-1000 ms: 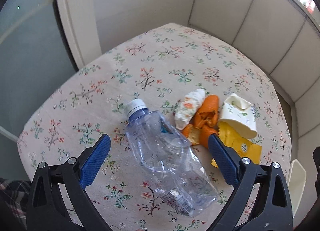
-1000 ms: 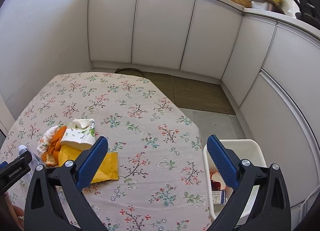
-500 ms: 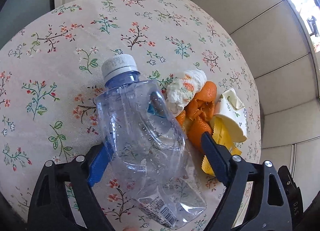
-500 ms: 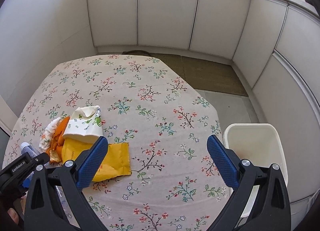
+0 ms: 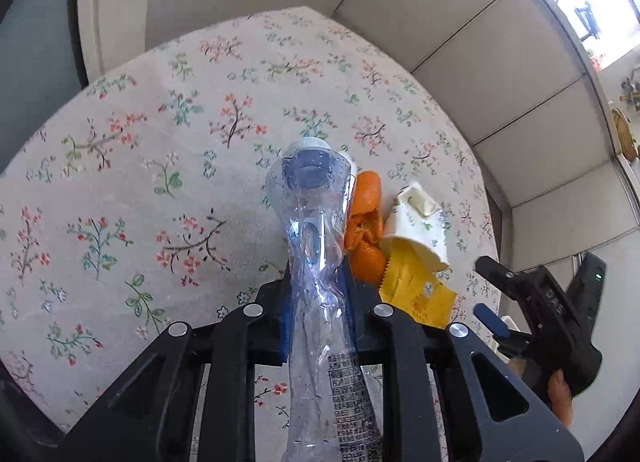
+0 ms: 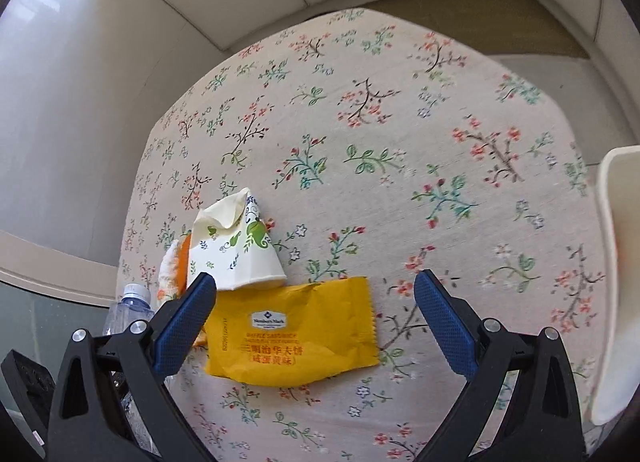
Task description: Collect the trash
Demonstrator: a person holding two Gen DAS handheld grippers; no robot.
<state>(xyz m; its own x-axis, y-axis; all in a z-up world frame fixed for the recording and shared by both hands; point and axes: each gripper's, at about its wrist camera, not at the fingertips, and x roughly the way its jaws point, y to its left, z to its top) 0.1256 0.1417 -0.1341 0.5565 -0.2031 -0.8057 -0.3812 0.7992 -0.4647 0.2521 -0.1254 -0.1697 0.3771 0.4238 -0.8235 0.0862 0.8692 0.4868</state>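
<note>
My left gripper (image 5: 316, 302) is shut on a clear plastic bottle (image 5: 314, 246), squeezed flat between the blue pads, its white cap pointing away over the floral tablecloth (image 5: 160, 181). To the right of the bottle lie orange peel (image 5: 366, 229), a crumpled paper cup (image 5: 416, 221) and a yellow snack wrapper (image 5: 416, 294). My right gripper (image 6: 314, 280) is open, tilted down over the yellow wrapper (image 6: 296, 338), with nothing between its fingers. The paper cup (image 6: 232, 246), the orange peel (image 6: 183, 258) and a crumpled tissue (image 6: 168, 266) lie just beyond its left finger. The bottle (image 6: 128, 306) shows at lower left.
A white bin (image 6: 616, 262) stands off the table's right edge. White cabinet fronts (image 5: 500, 81) ring the table, with brown floor (image 6: 480, 13) beyond its far side. The far half of the tablecloth (image 6: 400, 121) holds nothing.
The left jaws closed on the bottle and crushed it flat. The right gripper dropped and tipped down towards the yellow wrapper, so the bin slid to the right edge of its view.
</note>
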